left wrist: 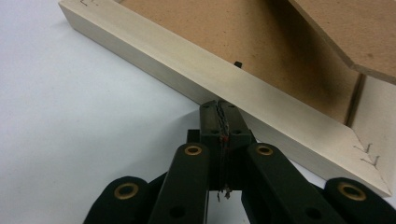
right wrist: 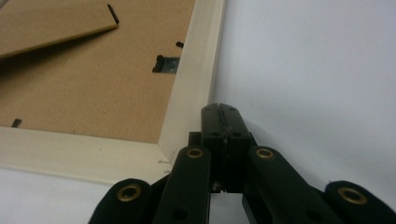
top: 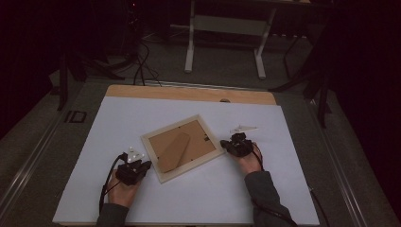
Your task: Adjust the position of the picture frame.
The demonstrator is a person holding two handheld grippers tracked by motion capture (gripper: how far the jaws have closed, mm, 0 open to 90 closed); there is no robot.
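The left gripper (left wrist: 219, 106) has its fingers pressed together, empty, their tips touching the outer edge of a pale wooden picture frame (left wrist: 187, 70) near one corner. The right gripper (right wrist: 219, 109) is likewise closed on nothing, its tips against the frame's opposite edge by another corner. The frame lies face down and askew mid-tabletop (top: 283, 179), its brown backing board (right wrist: 93, 93) up and the fold-out stand (top: 174, 151) raised. It looks light and rigid, probably glazed and so fragile; it would likely slide on the smooth white surface. The wooden rim seems the safest hold, not the thin stand.
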